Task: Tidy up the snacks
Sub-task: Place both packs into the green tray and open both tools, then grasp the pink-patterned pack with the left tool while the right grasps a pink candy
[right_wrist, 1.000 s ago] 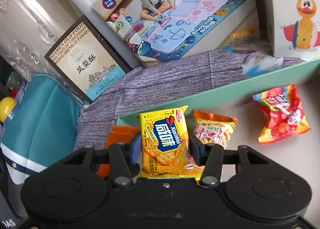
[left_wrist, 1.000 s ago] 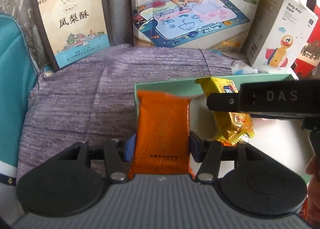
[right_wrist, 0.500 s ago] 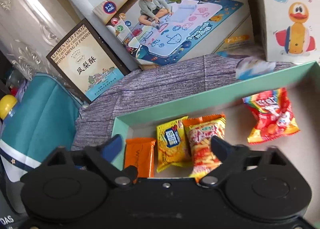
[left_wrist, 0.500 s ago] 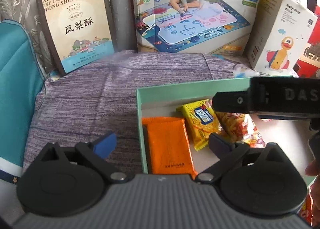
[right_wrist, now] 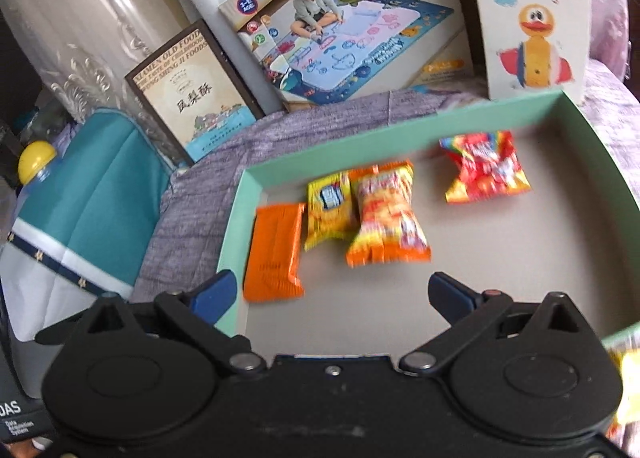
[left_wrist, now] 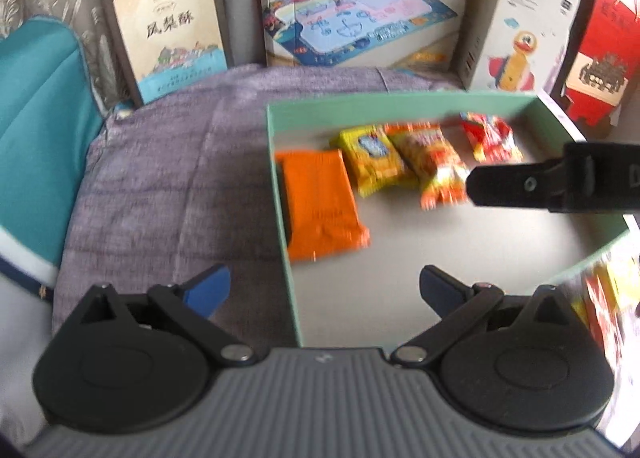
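A mint-green box [left_wrist: 280, 162] [right_wrist: 236, 218] lies on a purple cloth. Along its far side lie an orange pack [left_wrist: 320, 202] [right_wrist: 276, 250], a yellow cracker pack [left_wrist: 374, 160] [right_wrist: 328, 210], an orange-yellow snack bag [left_wrist: 434, 166] [right_wrist: 386, 218] and a red candy bag [left_wrist: 490, 136] [right_wrist: 484, 170]. My left gripper [left_wrist: 324, 290] hangs open above the box's left wall, nothing between its fingers. My right gripper [right_wrist: 332, 294] is open too, empty, over the box's near left part. The right gripper's black body [left_wrist: 552, 186] crosses the left wrist view at right.
Propped along the back stand a pastry gift box [left_wrist: 168, 22], a play-mat box [left_wrist: 360, 14], a duck toy box [left_wrist: 516, 30] and a red box [left_wrist: 604, 58]. A teal cushion [left_wrist: 36, 130] lies to the left. More snack packs [left_wrist: 604, 298] show blurred beyond the box's near right wall.
Both grippers opened and let go: the left released the orange pack, the right the yellow cracker pack. Both then drew back and up, so the whole row of snacks shows.
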Demonstrator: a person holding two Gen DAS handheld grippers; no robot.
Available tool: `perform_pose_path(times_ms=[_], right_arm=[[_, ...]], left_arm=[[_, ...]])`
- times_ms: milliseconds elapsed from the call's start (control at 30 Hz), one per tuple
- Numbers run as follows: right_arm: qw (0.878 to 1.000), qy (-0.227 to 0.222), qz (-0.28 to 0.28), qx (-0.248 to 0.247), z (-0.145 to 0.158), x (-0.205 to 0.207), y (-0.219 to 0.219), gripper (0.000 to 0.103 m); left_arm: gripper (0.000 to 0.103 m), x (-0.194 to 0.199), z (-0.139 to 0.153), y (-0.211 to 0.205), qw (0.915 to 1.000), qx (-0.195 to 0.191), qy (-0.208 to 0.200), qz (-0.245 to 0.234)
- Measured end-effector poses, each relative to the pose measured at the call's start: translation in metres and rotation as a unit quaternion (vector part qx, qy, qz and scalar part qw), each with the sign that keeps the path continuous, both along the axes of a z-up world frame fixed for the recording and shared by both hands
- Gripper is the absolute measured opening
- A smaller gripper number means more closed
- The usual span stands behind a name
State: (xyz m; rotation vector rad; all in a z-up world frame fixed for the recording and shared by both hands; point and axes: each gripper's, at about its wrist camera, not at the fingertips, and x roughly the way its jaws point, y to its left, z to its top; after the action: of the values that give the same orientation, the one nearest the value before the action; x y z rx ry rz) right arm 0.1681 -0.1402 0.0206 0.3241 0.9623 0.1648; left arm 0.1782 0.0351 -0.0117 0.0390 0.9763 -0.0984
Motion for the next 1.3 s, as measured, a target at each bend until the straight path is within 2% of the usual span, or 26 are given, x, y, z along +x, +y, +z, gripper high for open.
perform_pose_path(times_ms=[167,333,567,667,767,833,867,900,933,1000,1067,1133,1300], right_arm=[[1.0,0.007,0.008,-0.007,-0.003,-0.038,-0.002,0.103],[1.0,0.023,0.009,0.011,-0.013,-0.071,0.0,0.103],[0.999,0.047,0.011,0.025,-0.03,-0.099,0.002,0.103],[0.998,0.055,0.014,0.035,-0.036,-0.108,0.005,0.103],[0.998,0.047,0.021,0.023,-0.038,-0.114,0.013,0.103],[0.999,0.042,0.027,0.021,-0.036,-0.115,0.017,0.098],[0.999,0.038,0.029,0.02,-0.035,-0.115,0.019,0.095],[0.999,0.034,0.031,0.018,-0.034,-0.115,0.022,0.093],[0.999,0.03,0.035,0.016,-0.033,-0.115,0.024,0.09],[0.999,0.023,0.048,0.01,-0.032,-0.113,0.03,0.081],[0.998,0.025,0.065,0.006,-0.033,-0.111,0.039,0.077],[0.996,0.032,0.087,0.0,-0.038,-0.108,0.051,0.068],[0.989,0.04,0.143,-0.027,-0.052,-0.093,0.083,0.065]], left_arm=[[0.103,-0.041,-0.013,0.004,0.9996,-0.012,0.025,-0.001],[0.103,-0.078,-0.036,0.005,0.9981,-0.019,0.059,0.001],[0.103,-0.117,-0.063,0.006,0.9945,-0.029,0.101,0.003],[0.103,-0.125,-0.068,0.007,0.9938,-0.03,0.106,0.009],[0.103,-0.129,-0.068,0.007,0.9947,-0.024,0.1,0.006],[0.102,-0.131,-0.068,0.006,0.9952,-0.02,0.096,0.006],[0.1,-0.132,-0.068,0.006,0.9955,-0.021,0.093,0.006],[0.092,-0.132,-0.067,0.004,0.9961,-0.019,0.086,0.007],[0.075,-0.134,-0.065,0.004,0.997,-0.012,0.076,0.006],[0.051,-0.136,-0.061,0.006,0.9982,0.004,0.059,0.006],[0.051,-0.139,-0.059,0.016,0.9982,-0.014,0.057,0.005],[0.051,-0.14,-0.059,0.025,0.9982,-0.014,0.057,0.01],[0.051,-0.141,-0.057,0.055,0.9973,-0.037,0.057,0.029]])
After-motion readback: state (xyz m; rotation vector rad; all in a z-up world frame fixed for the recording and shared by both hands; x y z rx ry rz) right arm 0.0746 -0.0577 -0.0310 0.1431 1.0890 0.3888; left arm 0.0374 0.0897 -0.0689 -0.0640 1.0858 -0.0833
